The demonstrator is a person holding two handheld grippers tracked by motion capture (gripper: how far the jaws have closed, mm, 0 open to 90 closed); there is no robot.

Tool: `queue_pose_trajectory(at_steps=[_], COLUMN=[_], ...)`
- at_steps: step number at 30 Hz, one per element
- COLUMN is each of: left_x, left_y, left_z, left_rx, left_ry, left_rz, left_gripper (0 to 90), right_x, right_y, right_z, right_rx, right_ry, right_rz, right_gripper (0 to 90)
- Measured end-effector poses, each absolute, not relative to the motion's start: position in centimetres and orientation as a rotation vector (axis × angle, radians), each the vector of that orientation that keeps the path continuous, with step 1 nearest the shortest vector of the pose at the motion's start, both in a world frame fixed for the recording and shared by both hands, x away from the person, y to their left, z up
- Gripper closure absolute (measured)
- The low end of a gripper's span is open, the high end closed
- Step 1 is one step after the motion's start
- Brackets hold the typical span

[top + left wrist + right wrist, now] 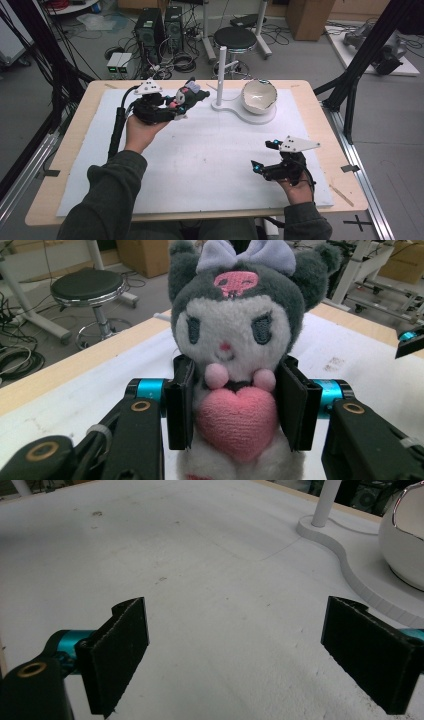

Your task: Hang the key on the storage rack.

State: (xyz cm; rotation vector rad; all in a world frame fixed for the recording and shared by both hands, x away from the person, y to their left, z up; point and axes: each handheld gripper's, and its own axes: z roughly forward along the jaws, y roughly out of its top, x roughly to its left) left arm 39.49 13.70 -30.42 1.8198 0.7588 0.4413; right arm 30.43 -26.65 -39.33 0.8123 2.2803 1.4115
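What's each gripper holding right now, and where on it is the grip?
The left gripper is shut on the plush toy, its pads pressing both sides of the body beside the pink heart. The right gripper is open over the white mat, holding nothing.

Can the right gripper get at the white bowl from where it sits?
Probably yes: the right gripper is open and empty, and only bare white mat lies between it and the white bowl.

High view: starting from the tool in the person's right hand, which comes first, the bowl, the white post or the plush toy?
From the right tool:
1. Bowl, straight beyond it, on the white base.
2. White post, farther back and left of the bowl.
3. Plush toy, farthest left, clamped in the left tool.
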Motion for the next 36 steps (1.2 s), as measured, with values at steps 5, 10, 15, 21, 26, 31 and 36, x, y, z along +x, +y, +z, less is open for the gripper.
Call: queue_pose_trajectory(at_steps=[5,10,15,21,26,31,36], left_x=[40.4,41.3,42.3,43.3,44.2,45.2,45.9], left_y=[12.6,11.7,11.0,9.8,8.7,7.7,7.0], left_z=[-30.2,-29.8,-29.5,-29.4,-29.4,-29.2,-29.4], left_rx=[1.829,1.842,1.847,1.847,1.866,1.881,1.899], left_ry=[0.752,0.749,0.757,0.765,0.768,0.781,0.813], left_rz=[0.436,0.436,0.436,0.432,0.439,0.452,0.467], left_gripper=[55.3,55.3,55.4,55.4,55.5,55.5,55.5], right_x=[30.4,30.5,30.6,30.6,30.6,30.7,30.7], right_y=[-26.8,-26.9,-26.9,-26.9,-27.0,-27.0,-27.1], right_z=[-39.3,-39.3,-39.3,-39.3,-39.3,-39.2,-39.3], right_rx=[0.821,0.826,0.817,0.820,0.818,0.814,0.812], right_ry=[2.274,2.271,2.266,2.264,2.261,2.259,2.258], right_rz=[1.415,1.423,1.431,1.435,1.440,1.446,1.445], right_gripper=[10.7,10.7,10.7,10.7,10.7,10.7,10.7])
